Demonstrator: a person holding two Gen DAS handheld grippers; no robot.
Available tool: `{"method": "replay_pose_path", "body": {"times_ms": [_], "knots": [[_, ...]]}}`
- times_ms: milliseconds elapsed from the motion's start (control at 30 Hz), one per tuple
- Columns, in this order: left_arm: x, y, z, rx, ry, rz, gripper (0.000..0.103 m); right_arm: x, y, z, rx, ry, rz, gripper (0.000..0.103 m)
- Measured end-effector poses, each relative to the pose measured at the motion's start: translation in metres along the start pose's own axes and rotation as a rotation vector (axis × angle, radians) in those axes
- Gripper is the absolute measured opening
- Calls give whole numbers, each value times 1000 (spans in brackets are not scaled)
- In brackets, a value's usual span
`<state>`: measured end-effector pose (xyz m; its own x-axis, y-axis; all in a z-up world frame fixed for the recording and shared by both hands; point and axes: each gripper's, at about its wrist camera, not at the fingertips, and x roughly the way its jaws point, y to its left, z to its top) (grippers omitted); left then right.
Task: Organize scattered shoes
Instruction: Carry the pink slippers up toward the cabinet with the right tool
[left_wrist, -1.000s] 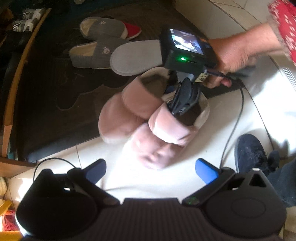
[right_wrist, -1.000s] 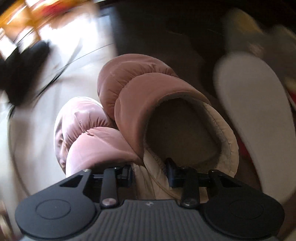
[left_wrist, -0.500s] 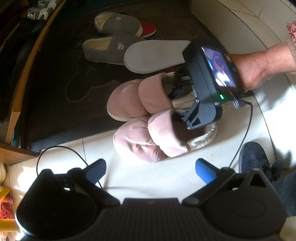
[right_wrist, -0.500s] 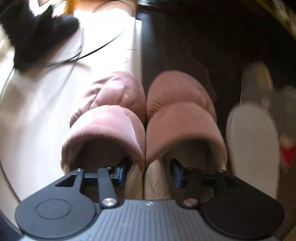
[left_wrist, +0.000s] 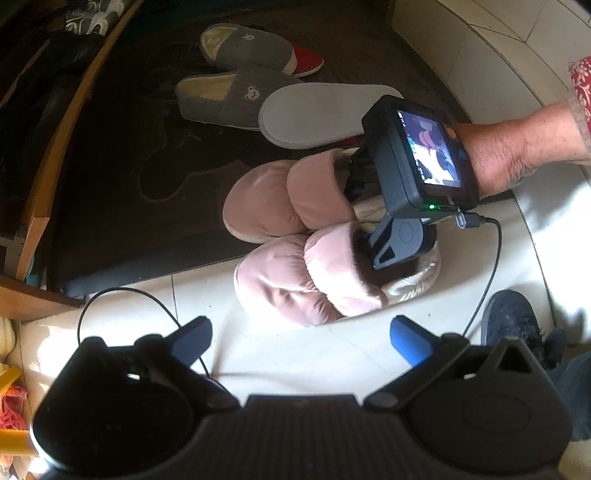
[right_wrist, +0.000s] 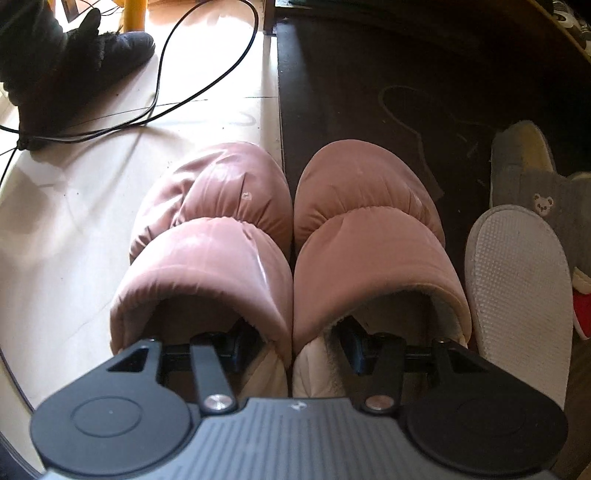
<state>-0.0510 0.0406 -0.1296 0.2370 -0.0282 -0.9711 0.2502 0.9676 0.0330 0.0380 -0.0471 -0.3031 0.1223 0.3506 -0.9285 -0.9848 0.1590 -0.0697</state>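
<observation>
- Since a second ago, the two pink slippers have been brought from a crossed, overlapping heap into a side-by-side pair, toes pointing the same way.
- Largest in view, the dark mat (left_wrist: 140, 177) covers the far floor up to the pale tiled floor (left_wrist: 295, 354); the pair has been set across that edge, the far pink slipper (left_wrist: 280, 199) on the mat and the near pink slipper (left_wrist: 303, 284) on the tile, their inner sides touching.
- This placement is judged to be deliberate: the pair is lined up alongside the grey slippers (left_wrist: 229, 99) and the overturned white sole (left_wrist: 317, 114) that lie just beyond on the mat, so a row is being formed.
- The right gripper (right_wrist: 295, 347) is pointed steeply down at the heel ends, one finger inside each slipper's opening, so that the two touching inner walls lie between the fingers.
- Such a hold is judged to have been chosen so that both slippers could be carried and squared up as one.
- Its jaws are opening, and a gap shows between each pad and the cream lining, so the walls are no longer pinched; the pair is being let go where it rests.
- The left gripper (left_wrist: 299, 332) is held over bare tile with its blue-tipped fingers spread wide and nothing between them; the near pink slipper lies just beyond its tips.
- A thin black cable (left_wrist: 487, 266) trails across the tile beside the pair, and a dark shoe (left_wrist: 513, 314) is seen at the right edge.
</observation>
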Motion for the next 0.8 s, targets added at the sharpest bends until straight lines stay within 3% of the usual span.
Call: {"method": "replay_pose_path", "body": {"times_ms": [133, 233, 400, 800], "knots": [[1, -1, -1, 8, 4, 2, 103, 6, 8, 2, 14, 3, 2, 54], [2, -1, -1, 14, 7, 5, 103, 8, 7, 3, 47, 15, 41, 39], [1, 1, -1, 9, 6, 8, 103, 9, -2, 9, 157, 54, 65, 25], [0, -4, 0, 22, 2, 16, 103, -9, -15, 10, 298, 25, 111, 21]]}}
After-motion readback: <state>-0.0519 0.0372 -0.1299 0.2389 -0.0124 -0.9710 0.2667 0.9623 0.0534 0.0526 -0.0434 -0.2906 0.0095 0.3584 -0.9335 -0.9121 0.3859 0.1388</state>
